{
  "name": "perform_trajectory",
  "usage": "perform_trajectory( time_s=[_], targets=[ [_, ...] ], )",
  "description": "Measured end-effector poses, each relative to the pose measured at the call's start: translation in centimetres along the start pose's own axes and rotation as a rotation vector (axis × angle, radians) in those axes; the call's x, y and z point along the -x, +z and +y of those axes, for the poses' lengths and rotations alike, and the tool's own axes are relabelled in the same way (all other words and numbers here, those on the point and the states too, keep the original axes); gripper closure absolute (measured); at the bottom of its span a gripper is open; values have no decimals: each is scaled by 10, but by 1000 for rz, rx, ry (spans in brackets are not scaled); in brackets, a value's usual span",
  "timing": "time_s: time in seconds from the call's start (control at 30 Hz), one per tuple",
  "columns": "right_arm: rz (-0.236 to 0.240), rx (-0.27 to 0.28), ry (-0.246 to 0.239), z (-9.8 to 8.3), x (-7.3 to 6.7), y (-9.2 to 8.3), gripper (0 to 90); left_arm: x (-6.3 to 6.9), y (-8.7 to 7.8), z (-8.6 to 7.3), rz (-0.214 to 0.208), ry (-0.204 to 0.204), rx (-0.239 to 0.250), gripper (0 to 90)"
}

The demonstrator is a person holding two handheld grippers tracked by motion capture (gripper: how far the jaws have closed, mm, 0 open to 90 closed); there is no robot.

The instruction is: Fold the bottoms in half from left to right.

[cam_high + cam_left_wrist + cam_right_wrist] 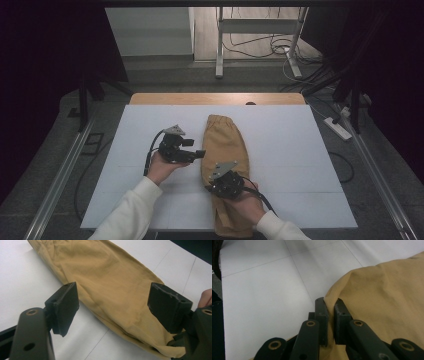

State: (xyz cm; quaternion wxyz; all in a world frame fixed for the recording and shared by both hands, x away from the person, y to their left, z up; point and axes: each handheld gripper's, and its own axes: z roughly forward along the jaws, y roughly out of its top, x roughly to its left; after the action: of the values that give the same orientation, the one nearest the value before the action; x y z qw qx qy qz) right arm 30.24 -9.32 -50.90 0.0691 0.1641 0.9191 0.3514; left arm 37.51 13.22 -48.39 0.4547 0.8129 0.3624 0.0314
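A dim room with dark curtains at both sides frames one white surface (300, 150), its wooden far edge showing, with cables and one white power strip (338, 128) on the grey floor beyond. On the surface lies a single tan garment (226, 145), folded into a long narrow strip that runs from near the middle of the surface to its near edge, where the end hangs slightly over. Two hand-held grippers work at it, one in each of the person's hands, both sleeves white. The left gripper (192, 154) sits just beside the garment's left edge, its two fingers (65, 306) spread wide, with nothing pinched between them; in the left gripper view the cloth lies beyond and between them, untouched. The right gripper (329, 315) sits over the near half of the garment, and its two fingers (322, 317) are pressed nearly together on a raised fold of the tan cloth at the garment's left edge, the fabric lifted into a small ridge there.
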Motion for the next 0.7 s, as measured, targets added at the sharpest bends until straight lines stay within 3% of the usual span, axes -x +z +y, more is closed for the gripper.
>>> perform_trajectory(
  time_s=[0.1, 0.2, 0.3, 0.43, 0.7],
  targets=[
    [6, 6, 9, 0, 1, -1, 774, 0, 0, 0, 0, 0, -2, 246],
    [-4, 44, 7, 2, -1, -4, 584, 0, 0, 0, 1, -3, 2, 246],
    [-16, 92, 15, 4, -1, -11, 467, -1, -1, 0, 4, -1, 4, 243],
    [-12, 157, 64, 4, 8, -23, 423, -1, -1, 0, 5, -1, 4, 240],
    [-50, 189, 135, -3, 34, -37, 396, -2, -1, 0, 6, 0, 0, 240]
  ],
)
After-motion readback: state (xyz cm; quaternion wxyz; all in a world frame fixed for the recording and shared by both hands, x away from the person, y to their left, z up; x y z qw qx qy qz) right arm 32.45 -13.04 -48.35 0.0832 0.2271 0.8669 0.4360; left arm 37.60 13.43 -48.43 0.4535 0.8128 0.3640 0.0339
